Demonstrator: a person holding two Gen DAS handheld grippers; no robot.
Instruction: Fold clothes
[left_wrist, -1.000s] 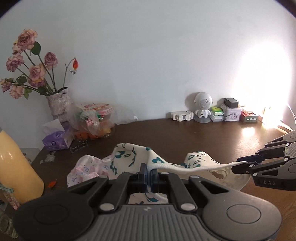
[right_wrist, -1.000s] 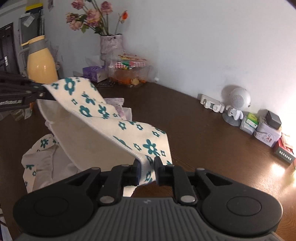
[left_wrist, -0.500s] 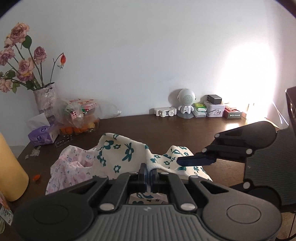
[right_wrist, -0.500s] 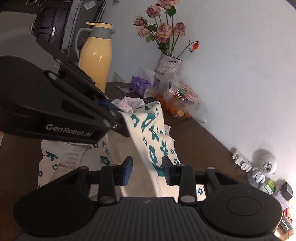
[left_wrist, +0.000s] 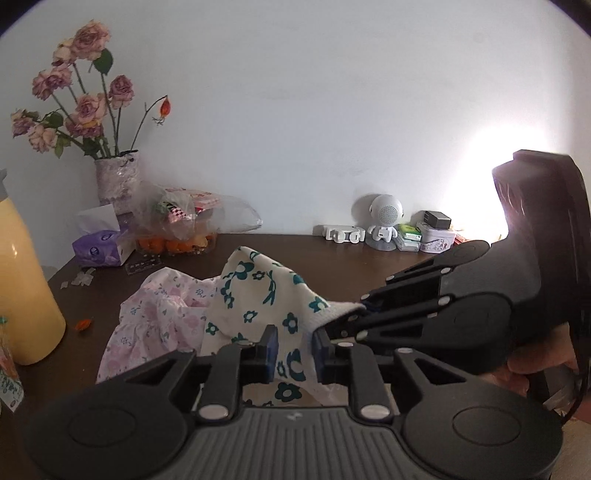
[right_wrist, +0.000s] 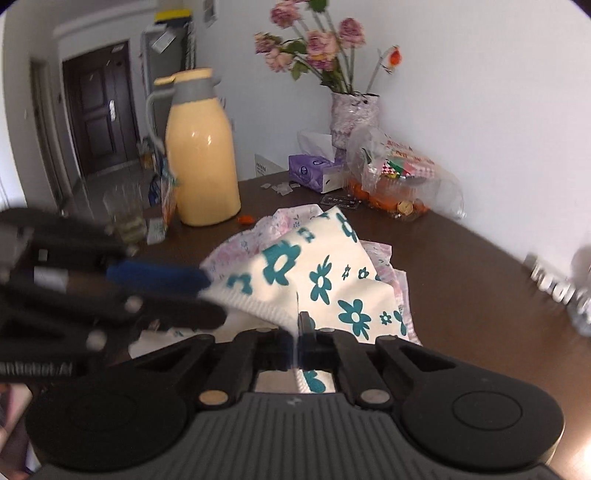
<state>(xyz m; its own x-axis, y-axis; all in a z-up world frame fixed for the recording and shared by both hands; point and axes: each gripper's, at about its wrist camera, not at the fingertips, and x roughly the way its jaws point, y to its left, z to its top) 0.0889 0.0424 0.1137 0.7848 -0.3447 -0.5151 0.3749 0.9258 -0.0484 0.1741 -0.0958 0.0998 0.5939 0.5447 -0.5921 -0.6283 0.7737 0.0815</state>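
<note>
The cloth (left_wrist: 258, 295) hangs bunched above the bench (left_wrist: 303, 251), between the spread left tongs (left_wrist: 293, 354), its edge pinched by the right tongs (right_wrist: 295, 341), which reach in beside them. Under it lies a pink garment (left_wrist: 159, 317). A yellow flask (right_wrist: 199, 147), tissues (left_wrist: 99, 251) and a vase (left_wrist: 118, 181) stand behind. The cloth is cream with teal flowers.
</note>
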